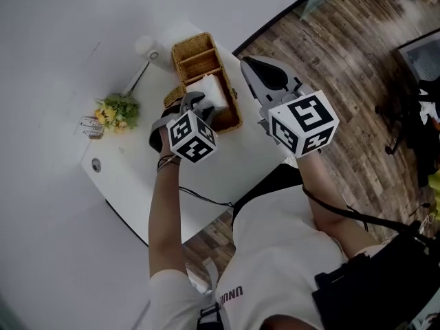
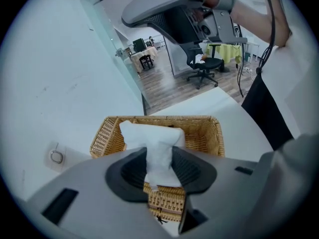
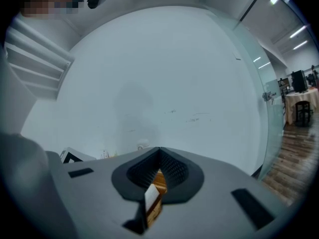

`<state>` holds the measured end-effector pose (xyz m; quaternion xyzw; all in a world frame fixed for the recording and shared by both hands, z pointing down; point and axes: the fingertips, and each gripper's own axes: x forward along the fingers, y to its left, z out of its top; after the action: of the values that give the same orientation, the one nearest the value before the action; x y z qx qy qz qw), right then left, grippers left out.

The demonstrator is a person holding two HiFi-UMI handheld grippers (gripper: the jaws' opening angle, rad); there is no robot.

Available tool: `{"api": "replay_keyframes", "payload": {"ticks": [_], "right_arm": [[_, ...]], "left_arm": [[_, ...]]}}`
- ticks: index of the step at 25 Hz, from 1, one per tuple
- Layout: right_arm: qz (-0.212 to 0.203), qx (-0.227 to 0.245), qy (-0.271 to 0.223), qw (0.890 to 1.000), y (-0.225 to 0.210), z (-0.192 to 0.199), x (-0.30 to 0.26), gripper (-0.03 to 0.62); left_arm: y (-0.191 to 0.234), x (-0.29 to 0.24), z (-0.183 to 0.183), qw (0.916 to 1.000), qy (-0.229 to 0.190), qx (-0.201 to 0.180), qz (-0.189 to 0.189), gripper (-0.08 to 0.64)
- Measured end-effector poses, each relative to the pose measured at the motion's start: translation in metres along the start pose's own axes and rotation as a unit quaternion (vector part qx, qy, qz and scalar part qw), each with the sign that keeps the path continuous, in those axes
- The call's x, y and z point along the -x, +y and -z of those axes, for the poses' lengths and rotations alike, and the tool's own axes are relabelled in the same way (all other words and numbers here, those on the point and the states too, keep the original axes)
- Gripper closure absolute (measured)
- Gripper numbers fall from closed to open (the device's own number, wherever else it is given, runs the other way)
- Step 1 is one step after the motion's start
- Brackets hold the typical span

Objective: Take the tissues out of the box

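Left gripper [image 2: 159,169]: directly above the wicker box [image 2: 205,133], pointing steeply down, jaws pinching the tissue on its drawn-up neck.
Tissue [image 2: 152,142]: one white sheet. Its top is between the pads and its lower part is still spread in the box compartment nearest the person, so it is not yet free.
Tear risk: the hold is on a narrow twist of paper. A sharp pull would likely rip it or let it slide out of the pads.
Box risk: the box looks light and nothing holds it down. If the sheet snags on the one beneath, the box may lift or skid on the table [image 1: 256,158].
Right gripper [image 3: 159,158]: right of the box and apart from it, held about level, jaws pressed together on nothing — it steadies nothing.
Flowers [image 1: 118,111]: left of the box — a dragged box could knock them.
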<state>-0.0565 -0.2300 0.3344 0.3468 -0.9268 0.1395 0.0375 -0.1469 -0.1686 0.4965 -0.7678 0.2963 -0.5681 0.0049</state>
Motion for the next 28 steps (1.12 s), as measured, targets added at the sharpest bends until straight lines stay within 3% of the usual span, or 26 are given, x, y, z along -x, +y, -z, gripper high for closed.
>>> {"api": "replay_keyframes", "payload": {"ticks": [15, 28], "right_arm": [[-0.011, 0.011, -0.002, 1.0, 0.012, 0.0, 0.005, 0.572], [-0.023, 0.023, -0.001, 0.999, 0.021, -0.004, 0.003, 0.572]], "left_arm": [[0.01, 0.023, -0.006, 0.9981, -0.029, 0.014, -0.052, 0.408], [0.026, 0.054, -0.016, 0.9899, -0.07, 0.026, -0.121, 0.408]]}}
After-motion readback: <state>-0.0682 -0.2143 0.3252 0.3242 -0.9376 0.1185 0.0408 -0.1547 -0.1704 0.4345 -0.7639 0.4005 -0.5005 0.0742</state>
